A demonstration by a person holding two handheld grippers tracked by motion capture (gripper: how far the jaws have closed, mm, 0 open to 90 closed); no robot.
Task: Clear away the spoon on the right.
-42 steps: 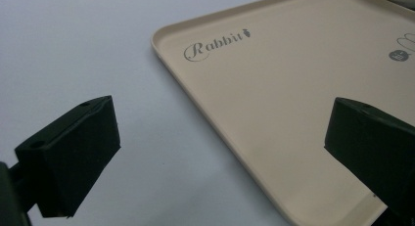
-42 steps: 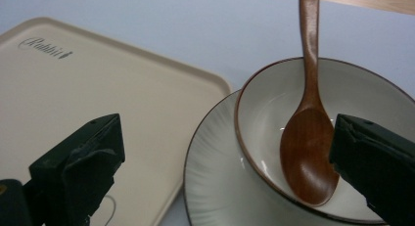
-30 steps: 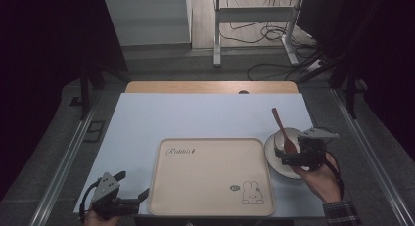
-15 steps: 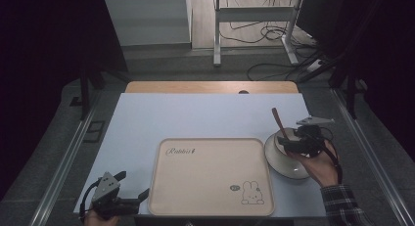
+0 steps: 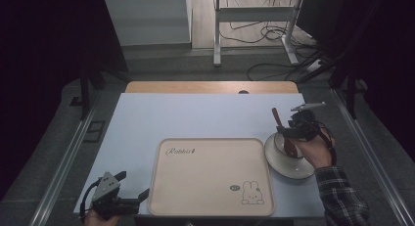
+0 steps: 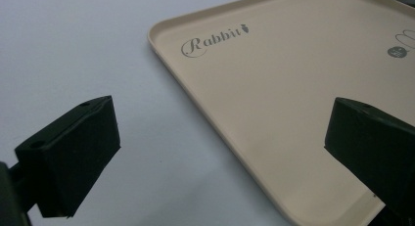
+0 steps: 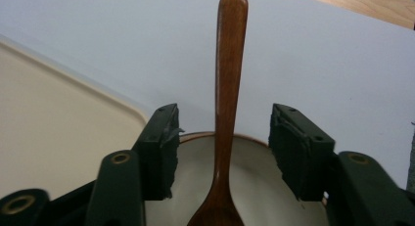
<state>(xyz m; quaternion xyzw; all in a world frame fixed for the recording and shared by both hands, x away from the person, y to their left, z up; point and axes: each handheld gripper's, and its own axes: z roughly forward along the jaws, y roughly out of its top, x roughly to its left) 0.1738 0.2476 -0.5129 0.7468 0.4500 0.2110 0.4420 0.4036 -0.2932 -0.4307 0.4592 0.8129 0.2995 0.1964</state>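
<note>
A wooden spoon rests in a white bowl at the table's right, its handle leaning out over the far rim. My right gripper hovers over the bowl. In the right gripper view its jaws stand on either side of the spoon, with a gap on each side and the bowl below. They have just been closing, and the pads do not touch the handle. My left gripper rests open at the near left corner, beside the beige rabbit tray. Nothing is between its jaws.
The tray lies in the middle of the pale blue table top, its right edge close to the bowl. A wooden strip runs along the table's far edge. Cables and a metal stand are on the floor beyond.
My right gripper has moved away from me over the bowl toward the spoon's handle, and its jaws have narrowed around it. The left gripper has stayed put.
</note>
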